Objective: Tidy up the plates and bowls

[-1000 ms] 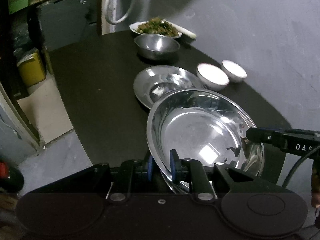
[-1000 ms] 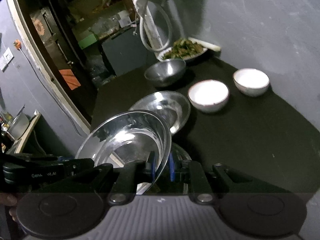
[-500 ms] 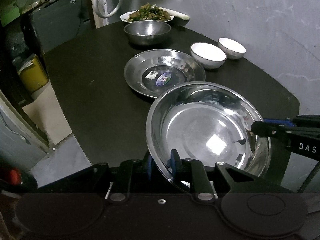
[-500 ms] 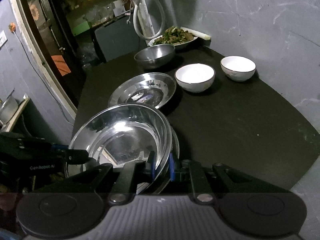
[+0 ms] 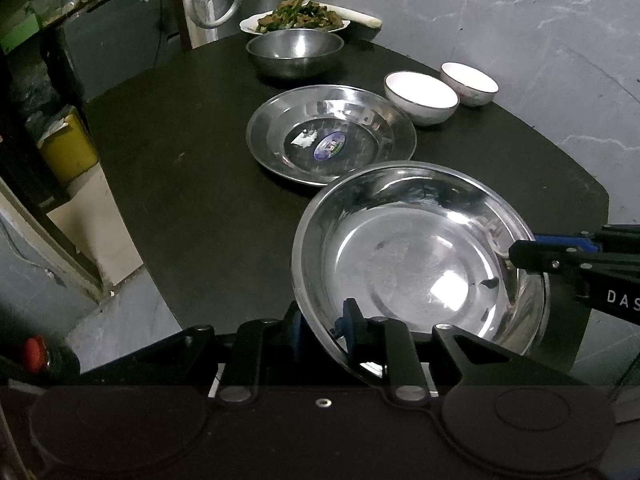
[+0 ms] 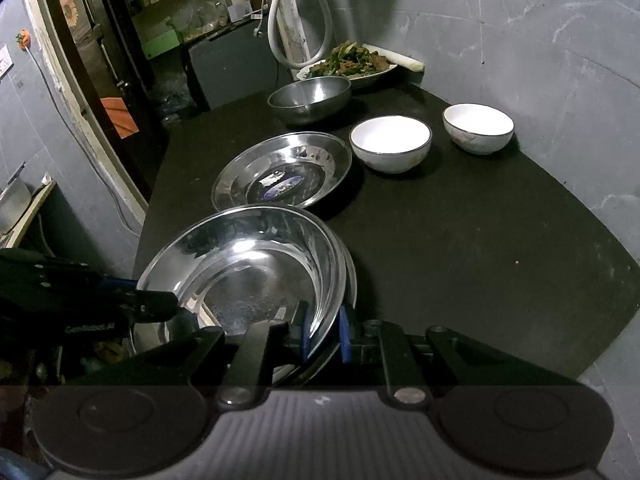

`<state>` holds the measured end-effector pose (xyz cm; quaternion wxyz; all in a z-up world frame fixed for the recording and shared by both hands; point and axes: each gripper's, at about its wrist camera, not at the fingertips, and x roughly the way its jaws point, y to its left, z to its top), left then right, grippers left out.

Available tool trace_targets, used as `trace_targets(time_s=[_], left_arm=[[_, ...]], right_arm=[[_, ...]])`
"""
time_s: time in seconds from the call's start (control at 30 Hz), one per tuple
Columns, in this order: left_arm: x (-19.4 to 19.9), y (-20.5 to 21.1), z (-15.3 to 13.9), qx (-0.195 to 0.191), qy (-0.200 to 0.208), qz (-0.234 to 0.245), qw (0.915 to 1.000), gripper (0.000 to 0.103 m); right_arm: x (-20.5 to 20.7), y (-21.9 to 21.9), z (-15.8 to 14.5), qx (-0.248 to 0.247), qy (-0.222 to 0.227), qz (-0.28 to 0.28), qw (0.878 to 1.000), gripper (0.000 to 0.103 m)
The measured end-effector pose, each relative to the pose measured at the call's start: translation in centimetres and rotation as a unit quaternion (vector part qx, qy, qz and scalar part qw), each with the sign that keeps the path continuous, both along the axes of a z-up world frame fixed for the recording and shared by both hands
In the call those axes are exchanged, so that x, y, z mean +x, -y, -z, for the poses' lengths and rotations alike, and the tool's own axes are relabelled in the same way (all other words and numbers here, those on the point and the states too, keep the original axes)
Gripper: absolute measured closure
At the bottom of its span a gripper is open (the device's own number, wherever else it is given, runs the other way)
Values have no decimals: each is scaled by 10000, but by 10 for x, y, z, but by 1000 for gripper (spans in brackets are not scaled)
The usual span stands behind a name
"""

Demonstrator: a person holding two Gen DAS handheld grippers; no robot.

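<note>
A wide steel plate (image 5: 416, 264) is held level over the near end of the black table (image 5: 180, 160), one gripper on each side. My left gripper (image 5: 324, 326) is shut on its near rim, blue pads on either side of the edge. My right gripper (image 6: 324, 334) is shut on the opposite rim; its fingers (image 5: 524, 250) reach in from the right in the left wrist view. The rim of another steel plate (image 6: 353, 280) peeks out just beneath the held one. Farther back lie a steel plate with a sticker (image 5: 332, 132), a steel bowl (image 5: 294, 50) and two white bowls (image 5: 420, 96) (image 5: 470, 82).
A white plate of cooked greens (image 5: 300, 18) sits at the table's far end by a white hose (image 5: 212, 0). A grey wall runs along the right side. Left of the table the floor drops away, with a yellow bin (image 5: 68, 148) and a dark cabinet there.
The held plate has sunk and levelled out over the plate beneath it. Both grippers have kept their hold on its rim.
</note>
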<state>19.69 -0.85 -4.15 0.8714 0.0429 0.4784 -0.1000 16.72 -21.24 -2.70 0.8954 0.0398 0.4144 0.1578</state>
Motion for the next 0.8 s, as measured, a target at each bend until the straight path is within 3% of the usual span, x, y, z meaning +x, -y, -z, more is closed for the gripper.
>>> trace_targets(time_s=[0.47, 0.73, 0.8], left_arm=[[4, 2, 5, 4, -82, -19, 10000, 78], [4, 4, 6, 90, -72, 19, 9999, 78], [4, 4, 4, 124, -16, 55, 9999, 73]], right_arm=[[1, 1, 0, -19, 24, -26, 10000, 86], [2, -1, 0, -32, 15, -65, 10000, 77], [2, -1, 0, -30, 16, -59, 10000, 72]])
